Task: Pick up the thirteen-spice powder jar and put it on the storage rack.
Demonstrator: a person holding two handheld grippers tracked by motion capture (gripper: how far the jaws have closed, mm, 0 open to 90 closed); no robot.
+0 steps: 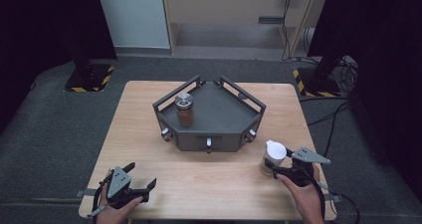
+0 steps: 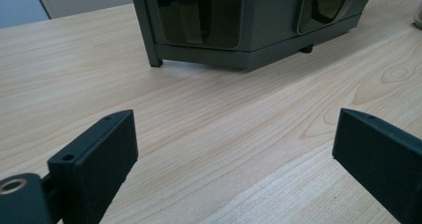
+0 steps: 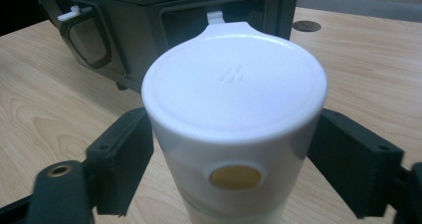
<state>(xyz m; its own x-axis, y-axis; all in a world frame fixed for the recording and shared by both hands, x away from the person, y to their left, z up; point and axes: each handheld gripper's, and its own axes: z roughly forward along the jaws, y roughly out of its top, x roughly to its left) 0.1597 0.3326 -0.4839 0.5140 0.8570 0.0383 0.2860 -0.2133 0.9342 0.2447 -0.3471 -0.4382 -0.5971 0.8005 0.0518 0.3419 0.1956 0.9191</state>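
A pale container with a white lid stands on the wooden table near its front right, just in front of the tray's right corner. My right gripper has its jaws against both sides of that container, below the lid; a small yellow round spot shows on its wall. My left gripper rests at the front left of the table, open, and between its pads there is bare wood. A jar with brown contents and a silver lid stands upright in the left part of the dark grey railed tray.
The tray sits at the table's middle, with small knobs and window-like openings along its front wall. A round dark grommet lies on the wood behind it. Black stands and cables are on the floor beyond the table.
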